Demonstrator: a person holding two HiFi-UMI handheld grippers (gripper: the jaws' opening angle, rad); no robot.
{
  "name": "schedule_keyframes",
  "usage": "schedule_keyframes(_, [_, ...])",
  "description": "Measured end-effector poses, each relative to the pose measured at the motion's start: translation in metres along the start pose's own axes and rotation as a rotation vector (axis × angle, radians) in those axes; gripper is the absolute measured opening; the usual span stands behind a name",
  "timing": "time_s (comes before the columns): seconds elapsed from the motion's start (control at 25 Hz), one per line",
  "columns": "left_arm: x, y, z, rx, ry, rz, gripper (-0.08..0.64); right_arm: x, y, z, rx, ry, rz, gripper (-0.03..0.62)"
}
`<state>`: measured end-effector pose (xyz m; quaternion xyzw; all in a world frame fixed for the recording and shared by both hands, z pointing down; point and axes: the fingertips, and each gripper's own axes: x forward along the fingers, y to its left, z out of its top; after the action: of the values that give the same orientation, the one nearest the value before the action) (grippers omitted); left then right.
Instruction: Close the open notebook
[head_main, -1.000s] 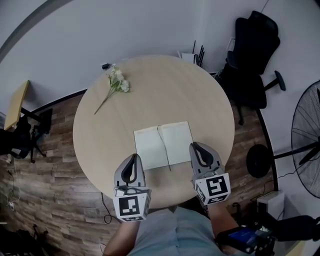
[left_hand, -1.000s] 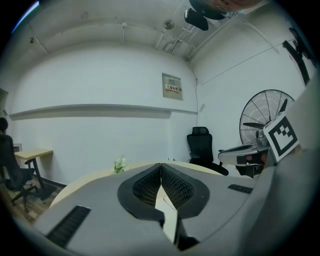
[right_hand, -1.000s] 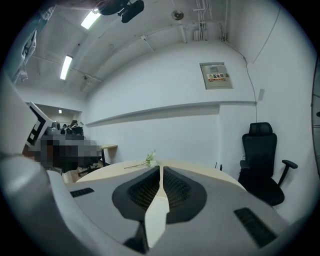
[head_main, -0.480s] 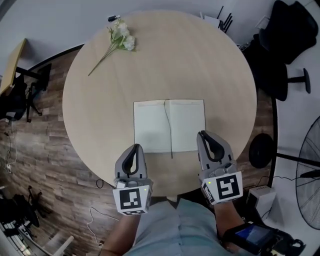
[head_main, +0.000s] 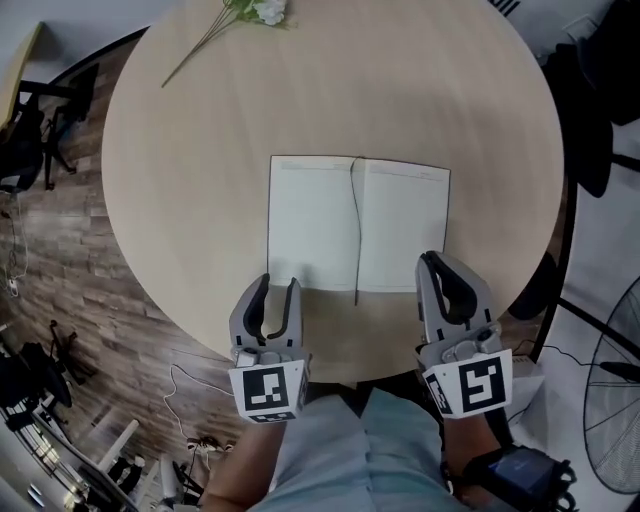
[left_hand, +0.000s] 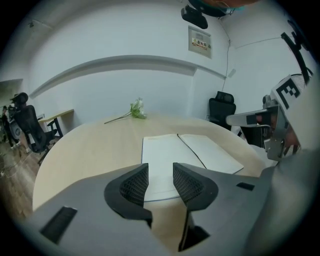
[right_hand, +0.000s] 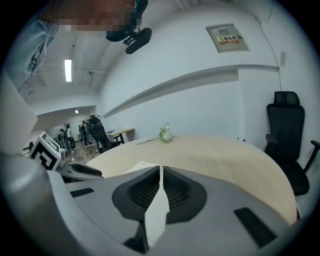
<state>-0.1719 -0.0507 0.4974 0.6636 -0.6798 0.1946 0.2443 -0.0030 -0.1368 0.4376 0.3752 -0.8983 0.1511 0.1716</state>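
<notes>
The open notebook (head_main: 358, 222) lies flat on the round wooden table (head_main: 180, 150), with white pages and a dark ribbon down its spine. My left gripper (head_main: 278, 284) hovers at the near edge of the left page; its jaws are opening and nothing is between them. In the left gripper view the notebook (left_hand: 185, 150) lies just beyond the left gripper (left_hand: 160, 175). My right gripper (head_main: 432, 262) is shut and empty by the near right corner of the right page. In the right gripper view a strip of notebook page (right_hand: 136, 169) shows past the right gripper (right_hand: 160, 172).
A sprig of white flowers (head_main: 250, 12) lies at the table's far side. A black office chair (head_main: 590, 110) stands to the right and a floor fan (head_main: 622, 400) at the lower right. Wood floor with cables lies to the left.
Both grippers have come down toward the table's near edge beside the notebook. The left jaws, shut before, now stand apart. The right gripper stays shut.
</notes>
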Motion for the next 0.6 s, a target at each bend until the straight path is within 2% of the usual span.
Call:
schedule_keyframes(0.44, [0.025,0.015,-0.040,-0.038,0.129,0.061,0.167,0.012,-0.008,-0.019,0.010,0.044,0.021,0.051])
schedule_keyframes(0.6, [0.027,0.014,-0.042,-0.061,0.131,0.079,0.171,0.012,-0.014,-0.021,0.012,0.049,0.018,0.051])
